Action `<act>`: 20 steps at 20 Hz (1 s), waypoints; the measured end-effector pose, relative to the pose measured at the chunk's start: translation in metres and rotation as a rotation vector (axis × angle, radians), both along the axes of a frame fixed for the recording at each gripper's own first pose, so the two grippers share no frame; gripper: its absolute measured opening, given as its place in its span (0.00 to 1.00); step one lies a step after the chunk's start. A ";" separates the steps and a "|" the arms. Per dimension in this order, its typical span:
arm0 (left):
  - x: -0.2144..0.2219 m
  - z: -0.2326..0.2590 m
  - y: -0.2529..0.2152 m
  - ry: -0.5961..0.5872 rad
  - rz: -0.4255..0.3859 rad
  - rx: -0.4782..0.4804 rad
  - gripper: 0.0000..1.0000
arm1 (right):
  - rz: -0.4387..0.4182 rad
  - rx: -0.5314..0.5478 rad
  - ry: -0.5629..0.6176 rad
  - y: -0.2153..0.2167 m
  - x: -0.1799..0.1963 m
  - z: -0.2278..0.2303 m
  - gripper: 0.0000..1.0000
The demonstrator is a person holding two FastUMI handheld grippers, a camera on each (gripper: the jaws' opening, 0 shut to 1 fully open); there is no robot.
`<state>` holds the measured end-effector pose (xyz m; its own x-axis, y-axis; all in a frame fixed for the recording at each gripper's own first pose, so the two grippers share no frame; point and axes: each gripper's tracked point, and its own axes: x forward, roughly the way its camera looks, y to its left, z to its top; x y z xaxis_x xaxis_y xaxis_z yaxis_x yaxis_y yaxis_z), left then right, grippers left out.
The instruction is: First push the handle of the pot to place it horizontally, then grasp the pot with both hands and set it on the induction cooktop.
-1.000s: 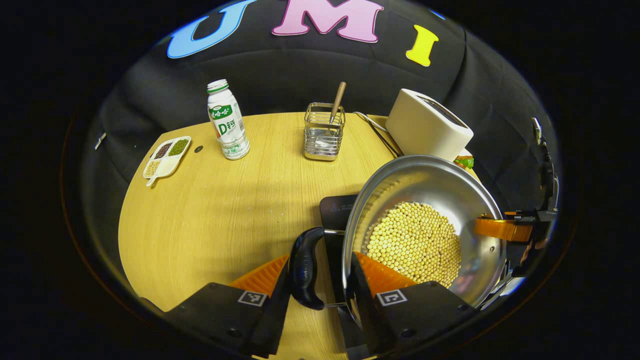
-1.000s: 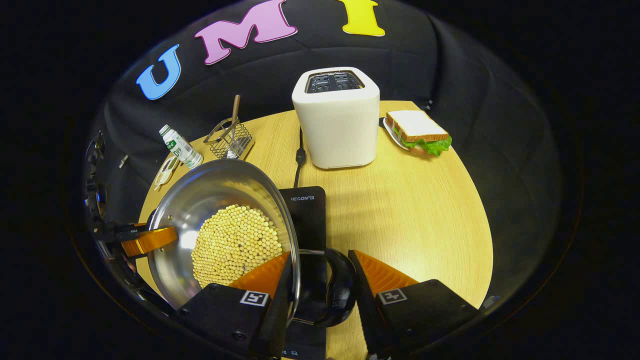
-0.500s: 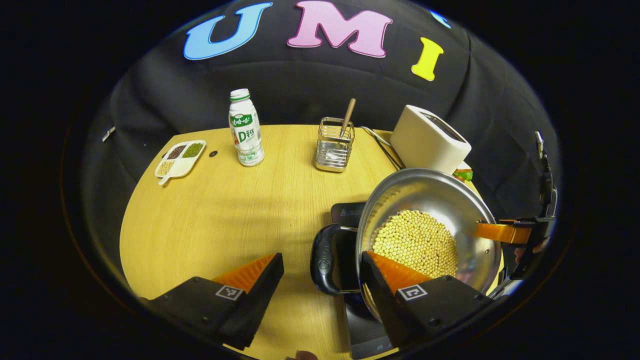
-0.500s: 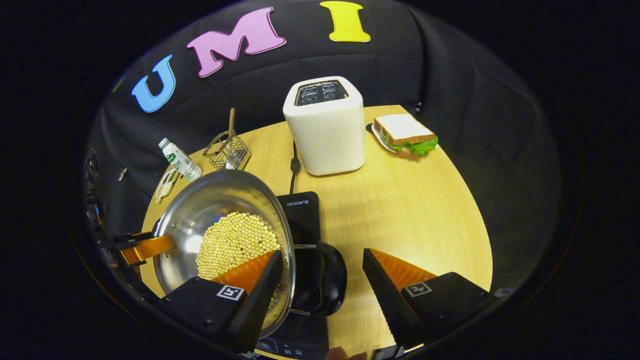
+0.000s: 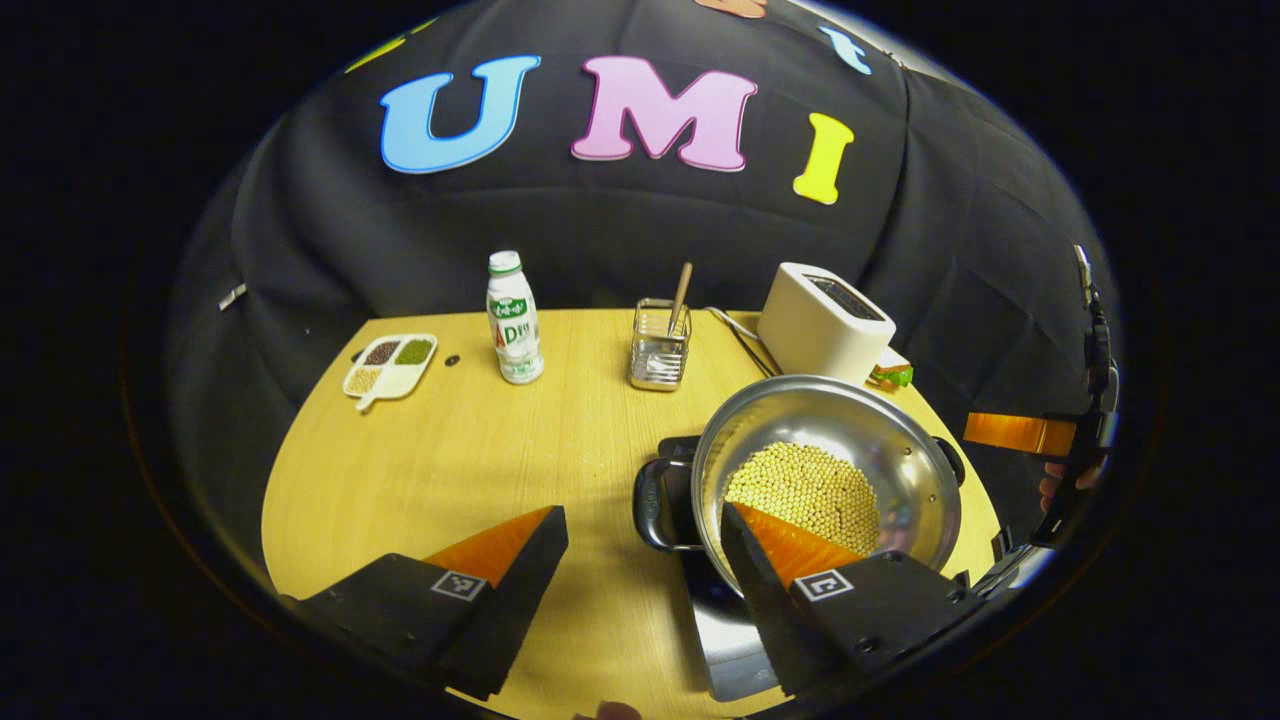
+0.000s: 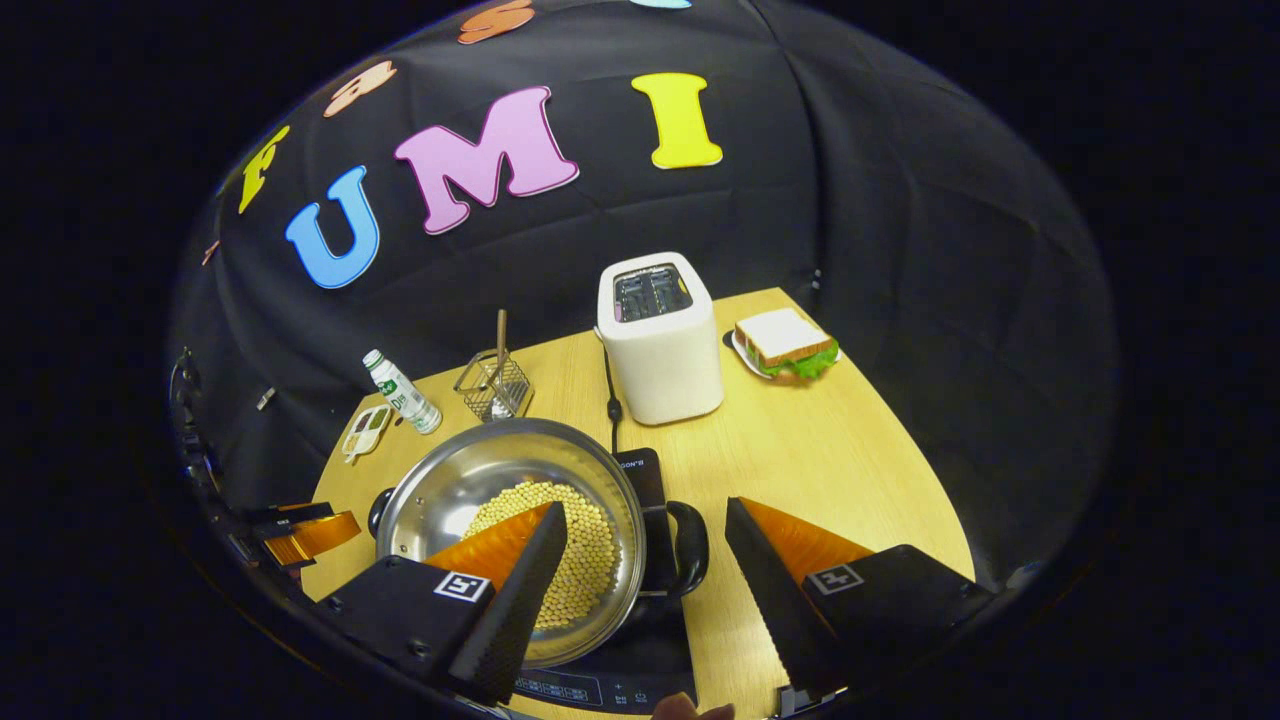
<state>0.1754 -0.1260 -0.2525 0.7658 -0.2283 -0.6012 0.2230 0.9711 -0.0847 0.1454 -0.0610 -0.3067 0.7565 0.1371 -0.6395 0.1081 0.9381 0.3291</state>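
Observation:
A steel pot (image 5: 835, 420) holding yellow beans (image 5: 800, 488) sits on the black induction cooktop (image 5: 735, 640), with its black side handles (image 5: 650, 505) lying left and right. My left gripper (image 5: 645, 518) hovers open, pulled back from the near handle, touching nothing. In the right gripper view the pot (image 6: 450, 475) rests on the cooktop (image 6: 600, 685), and my right gripper (image 6: 648, 508) stands open above and behind the other handle (image 6: 692, 545). Each gripper also appears far off in the other's view, the right gripper (image 5: 1020, 432) and the left gripper (image 6: 300, 535).
A white toaster (image 6: 660, 335) with its cord stands behind the cooktop, a sandwich on a plate (image 6: 785, 345) to its right. Farther left on the wooden table (image 5: 450, 470) are a wire utensil holder (image 5: 660, 345), a drink bottle (image 5: 513, 318) and a divided dish (image 5: 390, 362).
Both grippers were shut on the pot's handles, then opened and drew back and up. The pot came down level onto the cooktop and stays there.

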 end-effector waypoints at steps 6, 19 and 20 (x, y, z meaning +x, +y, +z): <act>-0.022 0.074 0.024 -0.208 0.018 -0.043 0.95 | -0.047 -0.074 -0.181 -0.010 -0.019 0.076 0.99; -0.098 0.213 0.096 -0.559 0.114 -0.038 0.95 | -0.151 -0.200 -0.575 0.009 -0.074 0.252 0.98; -0.104 0.222 0.100 -0.585 0.119 -0.041 0.95 | -0.153 -0.208 -0.594 0.014 -0.080 0.261 0.98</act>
